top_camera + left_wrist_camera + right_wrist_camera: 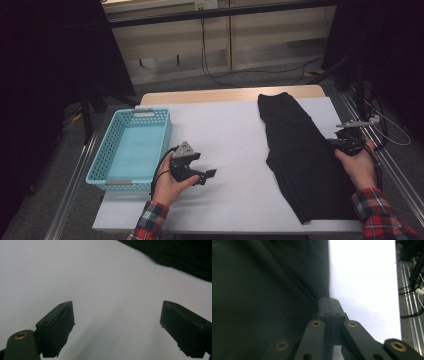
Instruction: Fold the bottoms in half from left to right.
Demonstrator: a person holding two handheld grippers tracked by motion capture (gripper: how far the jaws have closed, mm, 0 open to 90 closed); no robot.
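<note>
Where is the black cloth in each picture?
High view: the black cloth lies on the right side of the white table.
Left gripper view: top right corner.
Right gripper view: left half, at the right claw.
Shared landmark: the white table.

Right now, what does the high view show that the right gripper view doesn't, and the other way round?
High view: a blue basket at the left of the table, with the left claw beside it over bare table. Right gripper view: up close, the right claw shut right at the edge of the cloth; whether it pinches the fabric is unclear. Both: the black cloth and the white table.
</note>
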